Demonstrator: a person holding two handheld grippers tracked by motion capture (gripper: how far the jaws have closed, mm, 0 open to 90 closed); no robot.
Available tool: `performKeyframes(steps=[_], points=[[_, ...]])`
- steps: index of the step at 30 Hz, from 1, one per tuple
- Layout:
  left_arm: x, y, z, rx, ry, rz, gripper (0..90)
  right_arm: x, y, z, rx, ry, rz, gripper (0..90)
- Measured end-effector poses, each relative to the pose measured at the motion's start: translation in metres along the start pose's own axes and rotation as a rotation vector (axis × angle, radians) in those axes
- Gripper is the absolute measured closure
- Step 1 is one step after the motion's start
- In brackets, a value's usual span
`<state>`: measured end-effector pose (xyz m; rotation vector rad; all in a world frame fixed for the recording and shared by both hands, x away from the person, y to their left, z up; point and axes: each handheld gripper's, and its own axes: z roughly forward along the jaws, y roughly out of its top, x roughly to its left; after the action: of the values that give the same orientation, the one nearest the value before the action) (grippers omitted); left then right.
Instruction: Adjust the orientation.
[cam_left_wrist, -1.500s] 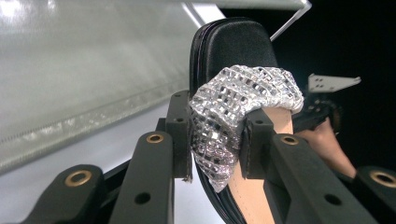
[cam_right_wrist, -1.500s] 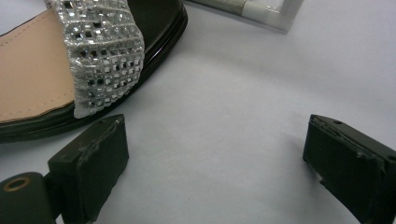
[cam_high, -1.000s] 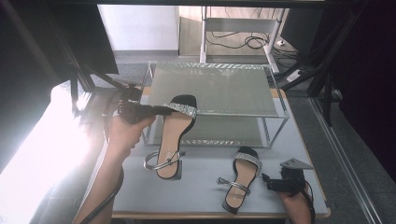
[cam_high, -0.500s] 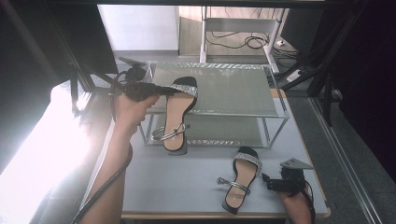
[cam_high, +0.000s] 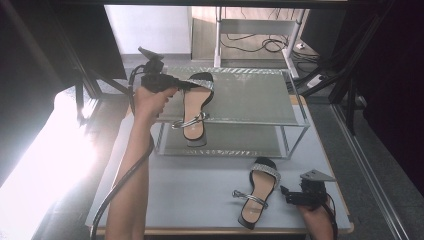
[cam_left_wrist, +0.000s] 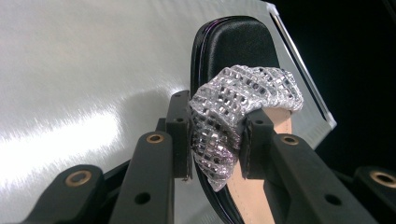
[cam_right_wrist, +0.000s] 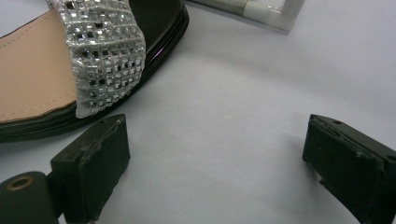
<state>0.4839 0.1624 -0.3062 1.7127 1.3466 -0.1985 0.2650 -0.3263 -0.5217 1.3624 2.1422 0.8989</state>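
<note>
Fingers (cam_left_wrist: 180, 135) of the left gripper (cam_left_wrist: 215, 140) clench the sandal's sparkly strap (cam_left_wrist: 233, 112) above the rack's top shelf (cam_high: 250, 95), while the right gripper's (cam_right_wrist: 215, 163) spread fingers (cam_right_wrist: 93, 163) hold nothing, the second sandal (cam_right_wrist: 56, 60) just beside them.

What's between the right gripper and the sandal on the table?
Nothing: bare grey table separates the open right gripper from the sandal in the right gripper view.

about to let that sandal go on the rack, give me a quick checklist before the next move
1. Left gripper shut on the held sandal by its glitter strap: ok.
2. Toe over the rack's top shelf: ok.
3. Heel on the shelf: not ok, it overhangs the front edge.
4. Sole resting flat: cannot tell.
5. Right gripper open, apart from the second sandal on the table: ok.
</note>
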Motion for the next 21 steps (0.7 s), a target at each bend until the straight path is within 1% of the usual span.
performKeyframes(steps=[4,11,14,19,20,21], points=[[0.005,0.011,0.004,-0.002,0.012,-0.021,70.3,0.000,0.000,0.000,-0.001,0.001,-0.001,7.7],[0.009,0.029,0.008,-0.001,0.044,-0.023,70.3,0.000,0.000,0.000,-0.003,0.002,-0.004,8.1],[0.014,0.036,0.014,0.008,0.062,-0.020,70.3,0.000,0.000,0.000,-0.003,0.002,-0.003,8.1],[0.019,0.046,0.024,0.006,0.090,-0.025,70.2,0.000,0.000,0.000,-0.004,0.003,-0.004,8.4],[0.020,0.048,0.027,-0.001,0.084,-0.032,70.2,0.000,0.000,0.000,-0.004,0.003,-0.004,8.4],[0.021,0.049,0.028,0.002,0.089,-0.025,70.2,0.000,0.000,0.000,-0.004,0.003,-0.004,8.4]])
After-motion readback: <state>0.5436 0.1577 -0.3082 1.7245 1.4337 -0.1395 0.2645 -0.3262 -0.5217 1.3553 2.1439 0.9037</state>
